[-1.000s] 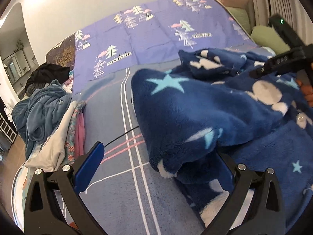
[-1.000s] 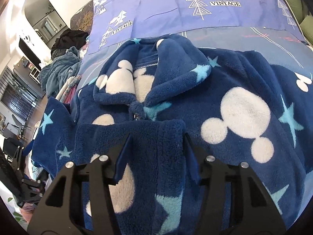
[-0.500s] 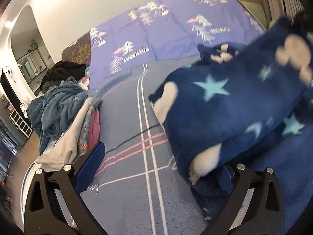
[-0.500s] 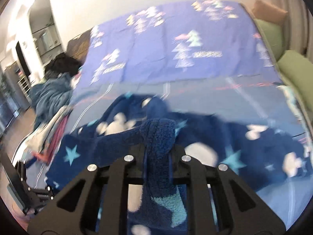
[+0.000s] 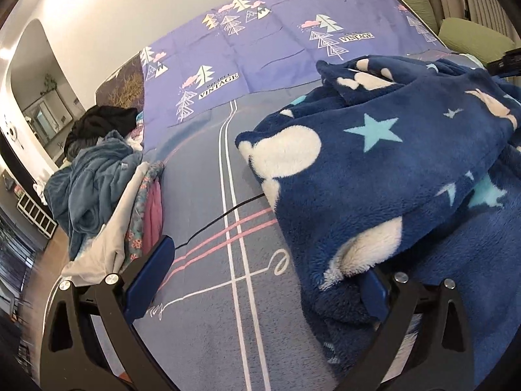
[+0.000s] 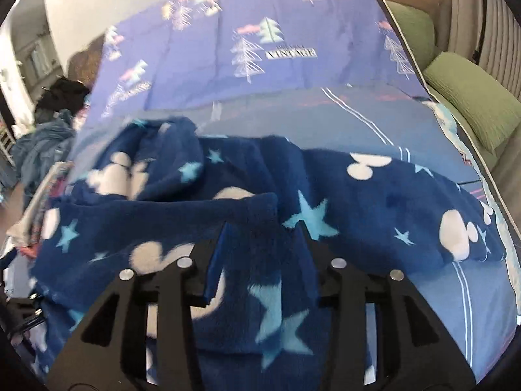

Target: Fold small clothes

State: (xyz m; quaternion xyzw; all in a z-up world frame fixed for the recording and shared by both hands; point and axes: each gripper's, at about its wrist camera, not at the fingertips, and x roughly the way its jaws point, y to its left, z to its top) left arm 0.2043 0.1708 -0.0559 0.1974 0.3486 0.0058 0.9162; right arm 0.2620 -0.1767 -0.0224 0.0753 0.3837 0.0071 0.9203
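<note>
Your left tool (image 5: 260, 280) points steeply down over the bed (image 5: 208, 309), jaws spread wide; only its right finger is buried under the edge of the navy fleece garment (image 5: 374, 176), nothing pinched. Your right tool (image 6: 260, 254) tilts down too, its jaws having just been opening, a fleece fold between them but unpressed. The garment lies heaped across the bed. Only the left view shows the clothes pile (image 5: 107, 195) clearly; the right view shows green cushions (image 6: 469, 97).
</note>
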